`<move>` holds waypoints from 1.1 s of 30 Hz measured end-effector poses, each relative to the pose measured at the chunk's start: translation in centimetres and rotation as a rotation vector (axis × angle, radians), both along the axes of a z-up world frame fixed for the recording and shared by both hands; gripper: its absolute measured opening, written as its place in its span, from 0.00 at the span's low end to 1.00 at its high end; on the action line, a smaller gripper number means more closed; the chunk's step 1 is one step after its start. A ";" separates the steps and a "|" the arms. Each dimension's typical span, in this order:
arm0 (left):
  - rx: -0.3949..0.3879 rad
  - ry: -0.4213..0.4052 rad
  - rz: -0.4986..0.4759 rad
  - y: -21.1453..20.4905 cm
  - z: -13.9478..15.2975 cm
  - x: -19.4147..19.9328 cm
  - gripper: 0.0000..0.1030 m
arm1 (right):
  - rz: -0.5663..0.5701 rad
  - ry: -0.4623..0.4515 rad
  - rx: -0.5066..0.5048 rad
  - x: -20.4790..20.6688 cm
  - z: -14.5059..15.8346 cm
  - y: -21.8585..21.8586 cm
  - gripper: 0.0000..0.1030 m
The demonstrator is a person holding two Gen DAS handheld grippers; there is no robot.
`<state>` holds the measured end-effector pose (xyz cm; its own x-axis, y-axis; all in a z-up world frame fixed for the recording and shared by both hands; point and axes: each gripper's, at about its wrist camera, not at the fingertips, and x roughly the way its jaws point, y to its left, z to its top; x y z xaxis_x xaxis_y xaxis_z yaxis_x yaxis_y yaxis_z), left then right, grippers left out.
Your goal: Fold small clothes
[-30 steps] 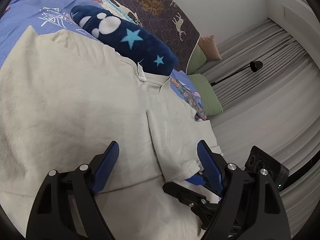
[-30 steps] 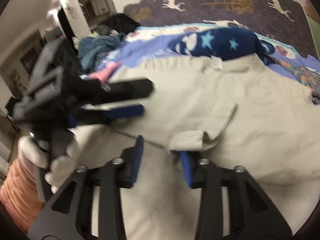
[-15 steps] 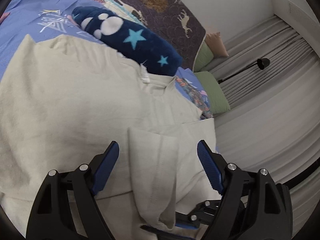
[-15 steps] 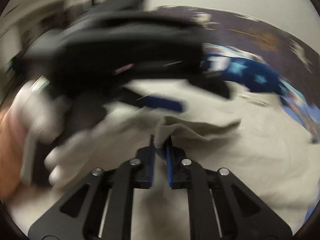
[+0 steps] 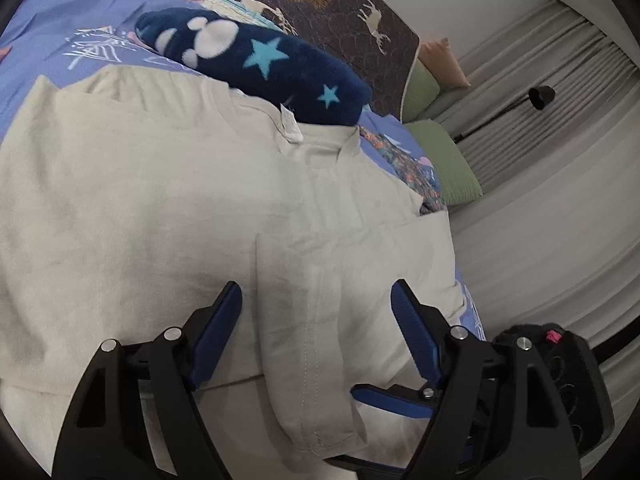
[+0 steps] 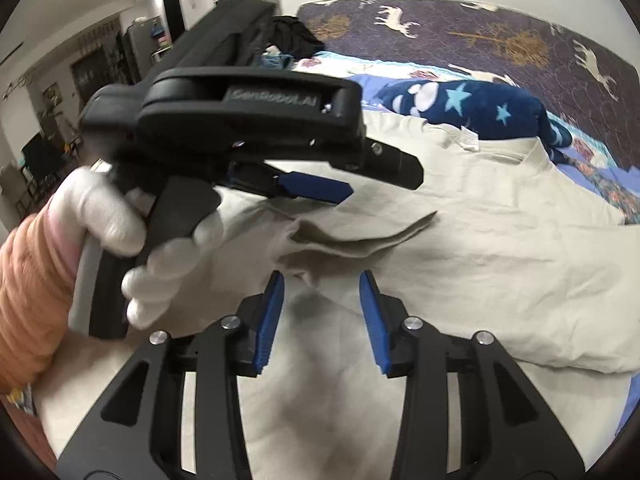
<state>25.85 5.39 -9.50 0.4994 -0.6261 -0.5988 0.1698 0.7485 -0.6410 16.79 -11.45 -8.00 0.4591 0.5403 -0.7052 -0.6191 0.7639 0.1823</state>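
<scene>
The left claw [image 6: 316, 184] hides part of the cream shirt [image 6: 500, 240], whose hem runs off-frame.

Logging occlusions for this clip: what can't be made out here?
- Shirt hem: left wrist view, cut off behind the left gripper.
- Sleeve cuff: right wrist view, partly behind the left gripper.
- Label print: too small in both views.
- Right gripper: open, not touching fabric.

Cloth on the bed, plastic on the tools

The beige shirt [image 5: 160, 216] is matt woven cloth; the star blanket [image 5: 256, 64] looks fuzzy fleece; the right gripper [image 6: 322, 316] is matt black plastic with ribbed blue pads [image 6: 270, 316].
</scene>
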 end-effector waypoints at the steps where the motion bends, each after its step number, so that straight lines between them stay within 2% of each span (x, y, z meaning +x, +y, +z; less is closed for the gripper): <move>1: 0.008 -0.022 0.016 0.5 0.6 -0.5 0.75 | -0.004 0.027 0.019 0.2 -0.1 -0.1 0.43; 3: 0.029 -0.070 0.043 1.8 1.8 -1.8 0.75 | -0.028 0.110 0.083 1.1 -0.4 -0.6 0.44; 4: 0.041 -0.091 0.053 2.4 2.2 -2.4 0.75 | -0.048 0.177 0.146 1.8 -0.7 -1.3 0.46; 10: 0.101 -0.152 0.072 5.5 3.3 -7.1 0.76 | -0.242 0.608 0.597 6.9 -3.5 -6.0 0.57; 12: 0.118 -0.165 0.057 5.7 3.2 -8.7 0.76 | -0.267 0.650 0.653 8.5 -3.7 -6.1 0.59; 15: 0.170 -0.186 0.007 5.0 2.7 -10.4 0.76 | -0.255 0.655 0.635 10.5 -3.3 -3.9 0.59; 17: 0.235 -0.193 -0.036 3.7 2.3 -10.9 0.76 | -0.187 0.630 0.631 11.3 -1.7 -1.6 0.58; 18: 0.266 -0.191 -0.055 3.1 2.1 -11.0 0.76 | -0.134 0.597 0.624 10.5 -0.5 -0.4 0.57; 19: 0.286 -0.187 -0.070 2.6 1.9 -11.0 0.76 | -0.066 0.543 0.596 10.0 1.1 0.8 0.57; 21: 0.286 -0.172 -0.088 2.2 1.5 -10.5 0.76 | -0.001 0.435 0.505 9.1 3.4 2.0 0.57; 23: 0.272 -0.150 -0.072 2.2 1.1 -9.5 0.76 | -0.021 0.326 0.385 7.9 4.9 2.0 0.57; 28: 0.188 -0.112 -0.025 3.5 1.5 -6.5 0.76 | -0.126 0.099 0.133 4.3 5.3 -1.4 0.57; 31: 0.213 -0.068 0.019 3.6 1.3 -4.0 0.76 | -0.139 -0.034 -0.048 1.6 4.2 -2.3 0.57; 33: 0.233 -0.054 0.020 3.2 1.0 -2.5 0.72 | -0.092 -0.115 -0.189 -0.3 3.1 -1.8 0.57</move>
